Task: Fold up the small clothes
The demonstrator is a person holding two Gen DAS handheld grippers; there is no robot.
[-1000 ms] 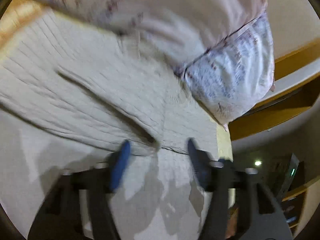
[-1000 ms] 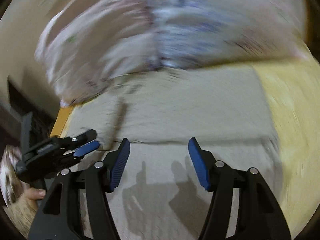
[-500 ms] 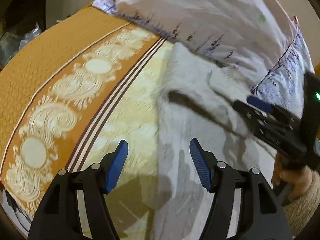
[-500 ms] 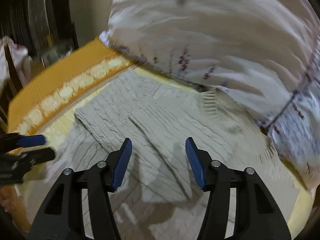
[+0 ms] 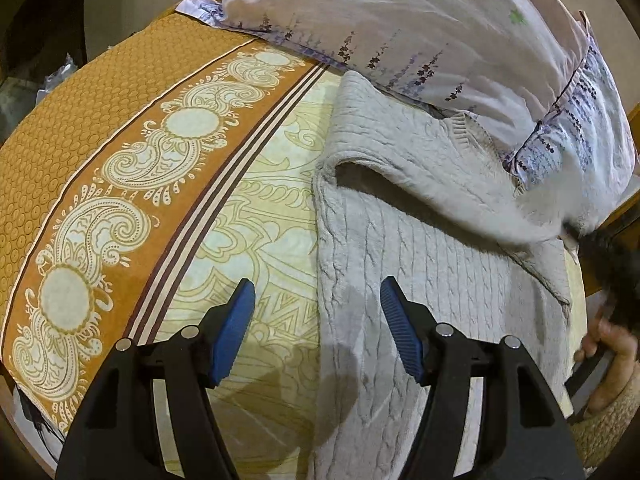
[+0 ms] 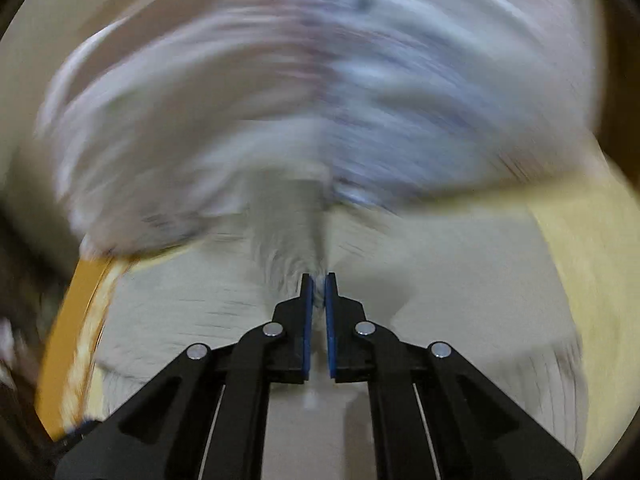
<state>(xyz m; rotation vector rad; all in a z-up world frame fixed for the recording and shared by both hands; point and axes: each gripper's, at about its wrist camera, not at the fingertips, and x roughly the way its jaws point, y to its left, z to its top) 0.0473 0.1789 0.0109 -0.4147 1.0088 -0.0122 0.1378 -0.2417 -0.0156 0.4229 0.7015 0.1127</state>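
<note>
A grey cable-knit sweater (image 5: 420,248) lies on the bed, its upper part folded over the body. My left gripper (image 5: 318,304) is open and empty, hovering over the sweater's left edge. In the right wrist view, which is blurred by motion, my right gripper (image 6: 319,280) is shut on a pinch of the grey sweater (image 6: 288,240) and lifts it. The right gripper also shows as a dark blur at the right edge of the left wrist view (image 5: 612,252), pulling a sweater flap.
The bed has an orange and cream patterned cover (image 5: 132,160). A white pillow with a purple floral print (image 5: 420,28) lies at the far side, touching the sweater's top. The person's hand (image 5: 612,352) is at the right.
My right gripper closed on the sweater and is moving fast with it. My left gripper stayed open and shifted a little closer along the sweater's left edge.
</note>
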